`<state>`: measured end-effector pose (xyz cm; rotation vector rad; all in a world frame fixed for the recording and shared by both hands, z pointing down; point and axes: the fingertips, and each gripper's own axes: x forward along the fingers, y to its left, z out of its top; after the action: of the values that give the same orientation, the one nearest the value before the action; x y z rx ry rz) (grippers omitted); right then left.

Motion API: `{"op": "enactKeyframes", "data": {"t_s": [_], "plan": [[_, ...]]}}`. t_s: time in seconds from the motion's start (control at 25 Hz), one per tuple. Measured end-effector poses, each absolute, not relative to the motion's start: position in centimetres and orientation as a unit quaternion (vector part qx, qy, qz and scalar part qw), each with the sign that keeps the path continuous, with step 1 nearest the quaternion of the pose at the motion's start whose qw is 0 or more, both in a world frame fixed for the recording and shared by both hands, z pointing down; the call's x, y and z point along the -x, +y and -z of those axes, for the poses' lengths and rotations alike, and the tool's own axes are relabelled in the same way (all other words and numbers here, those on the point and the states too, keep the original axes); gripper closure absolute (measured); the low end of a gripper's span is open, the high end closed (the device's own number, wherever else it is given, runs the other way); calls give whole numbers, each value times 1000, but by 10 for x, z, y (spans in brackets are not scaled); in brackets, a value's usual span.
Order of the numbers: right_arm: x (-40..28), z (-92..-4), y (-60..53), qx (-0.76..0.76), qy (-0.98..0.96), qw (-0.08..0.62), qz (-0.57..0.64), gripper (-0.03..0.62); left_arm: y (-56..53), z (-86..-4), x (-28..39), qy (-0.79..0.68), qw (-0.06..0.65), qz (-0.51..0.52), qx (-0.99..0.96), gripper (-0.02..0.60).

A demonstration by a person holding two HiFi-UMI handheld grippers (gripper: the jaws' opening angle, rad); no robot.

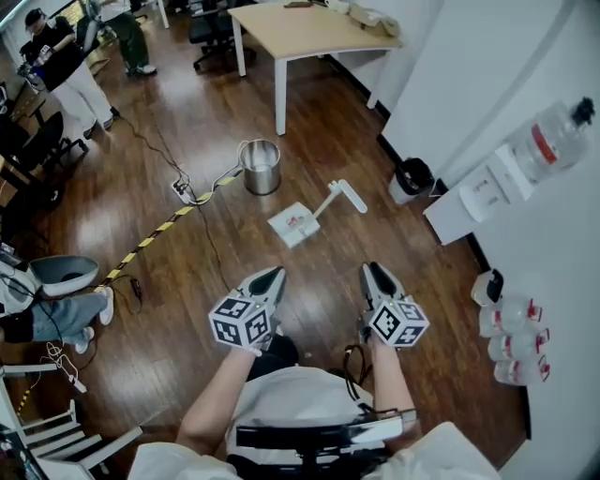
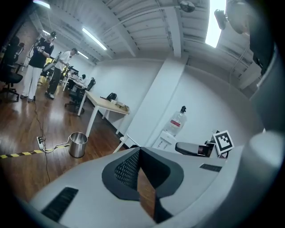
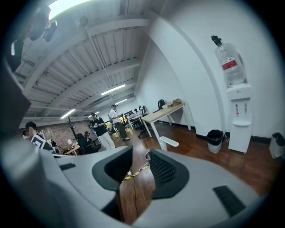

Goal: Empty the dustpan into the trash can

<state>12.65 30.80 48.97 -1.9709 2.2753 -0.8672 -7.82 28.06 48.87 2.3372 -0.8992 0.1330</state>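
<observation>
Dustpan (image 1: 292, 225) on floor (image 1: 234, 112), steel bucket (image 1: 261, 167) beyond, left tongs (image 1: 277, 273) closed, right tongs (image 1: 369, 268) narrowly apart, empty

A dark, glossy wooden plank floor (image 1: 309, 141) runs the length of the room, crossed by a yellow-and-black striped tape (image 1: 150, 241). A pale wooden table on white legs (image 1: 309, 33) stands near the plain white wall (image 1: 469, 66), with a black office chair (image 1: 211, 28) just beside it. A white water dispenser topped with a clear bottle (image 1: 478, 197) sits against that wall. Long fluorescent strip lights (image 2: 93, 39) glow on the white ribbed ceiling (image 2: 147, 22).
</observation>
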Motion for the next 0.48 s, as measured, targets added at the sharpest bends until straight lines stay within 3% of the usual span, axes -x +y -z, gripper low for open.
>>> {"op": "enactKeyframes", "data": {"t_s": [0.04,0.28,0.48], "plan": [[-119,-489,295,633,725,0,272,416,268,-488,81,-335,312,-50,-888,591],[-100,-496,244,648,714,-15,266,387,218,-489,90,-328,298,-59,-894,591],[-93,-526,206,652,706,-18,277,388,186,-508,90,-337,299,-75,-890,591]]}}
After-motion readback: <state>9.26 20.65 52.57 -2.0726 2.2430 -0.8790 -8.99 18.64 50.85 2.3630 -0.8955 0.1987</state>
